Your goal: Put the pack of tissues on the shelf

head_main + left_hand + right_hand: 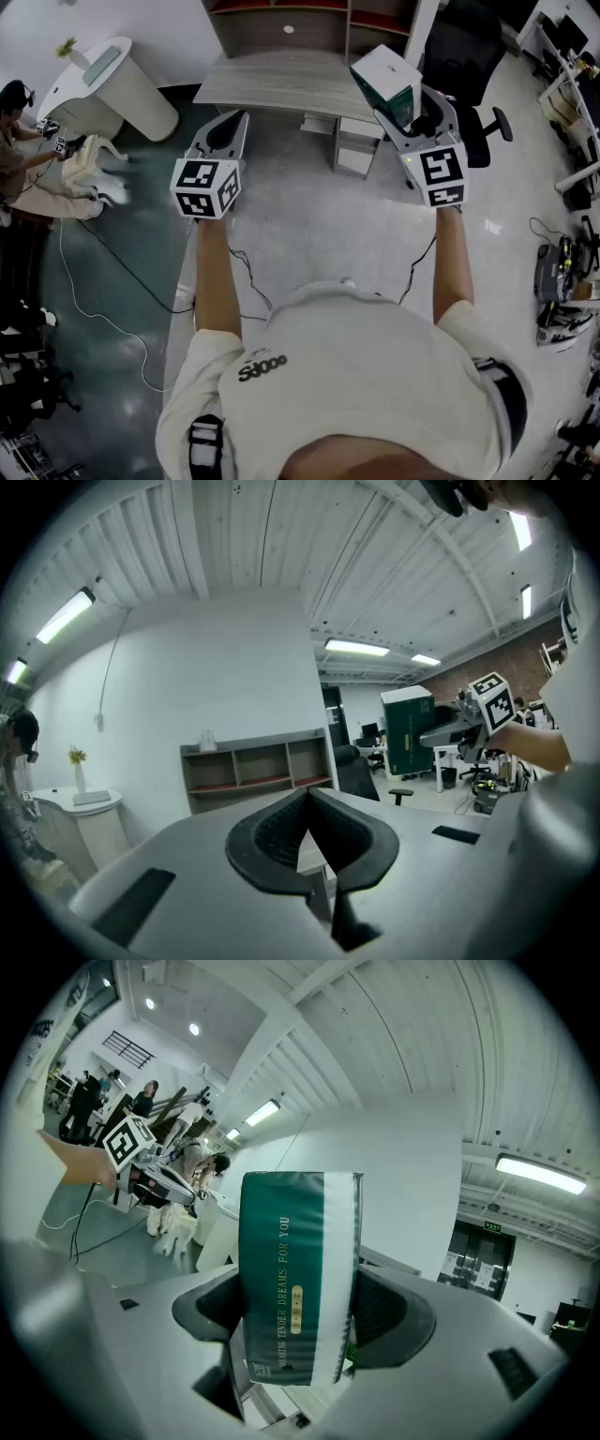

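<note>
The pack of tissues point(386, 77), dark green with a white band, stands upright between the fingers of my right gripper point(401, 105), which is shut on its two sides. In the right gripper view the pack point(295, 1279) fills the gap between the pads point(389, 1312). My left gripper point(221, 139) hangs level with it on the left, shut with nothing in it; its tips point(307, 797) meet. The brown shelf point(309, 17) with open compartments stands against the far wall ahead point(253, 769). From the left gripper view the held pack point(408, 733) shows at the right.
A light wooden desk point(272, 80) stands between me and the shelf. A black office chair point(469, 56) is at its right. A white rounded counter point(112, 84) and a seated person point(19, 141) are at the left. Cables point(103, 272) cross the floor.
</note>
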`<state>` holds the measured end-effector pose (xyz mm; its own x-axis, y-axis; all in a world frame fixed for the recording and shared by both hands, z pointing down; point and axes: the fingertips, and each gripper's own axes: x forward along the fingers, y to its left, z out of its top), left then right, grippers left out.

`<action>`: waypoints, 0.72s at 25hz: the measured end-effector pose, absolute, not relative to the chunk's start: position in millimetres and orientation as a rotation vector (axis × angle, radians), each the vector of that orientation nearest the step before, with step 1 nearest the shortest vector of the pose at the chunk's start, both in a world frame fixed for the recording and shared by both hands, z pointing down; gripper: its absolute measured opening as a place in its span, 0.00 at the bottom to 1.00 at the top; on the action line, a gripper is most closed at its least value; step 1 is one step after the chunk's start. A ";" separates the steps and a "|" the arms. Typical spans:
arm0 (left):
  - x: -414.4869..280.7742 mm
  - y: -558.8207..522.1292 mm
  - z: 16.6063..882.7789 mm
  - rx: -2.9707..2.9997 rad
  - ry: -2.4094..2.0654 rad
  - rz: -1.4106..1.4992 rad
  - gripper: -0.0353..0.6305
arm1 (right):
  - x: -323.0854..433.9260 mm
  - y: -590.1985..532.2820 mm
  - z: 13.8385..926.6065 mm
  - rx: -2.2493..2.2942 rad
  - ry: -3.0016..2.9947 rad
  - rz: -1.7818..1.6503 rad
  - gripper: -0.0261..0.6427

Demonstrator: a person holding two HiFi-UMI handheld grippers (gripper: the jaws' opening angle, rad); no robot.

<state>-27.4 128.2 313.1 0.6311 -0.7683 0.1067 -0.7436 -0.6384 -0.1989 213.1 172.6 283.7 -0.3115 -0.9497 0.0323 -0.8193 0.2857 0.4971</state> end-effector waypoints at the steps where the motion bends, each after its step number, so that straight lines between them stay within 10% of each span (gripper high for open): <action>1: -25.3 127.2 313.7 -2.714 1.264 -0.272 0.08 | 214.9 171.2 284.1 1.605 -2.237 -0.571 0.54; 18: 31.5 123.5 325.1 -2.661 1.372 -0.259 0.08 | 271.7 147.1 303.3 1.496 -2.380 -0.504 0.54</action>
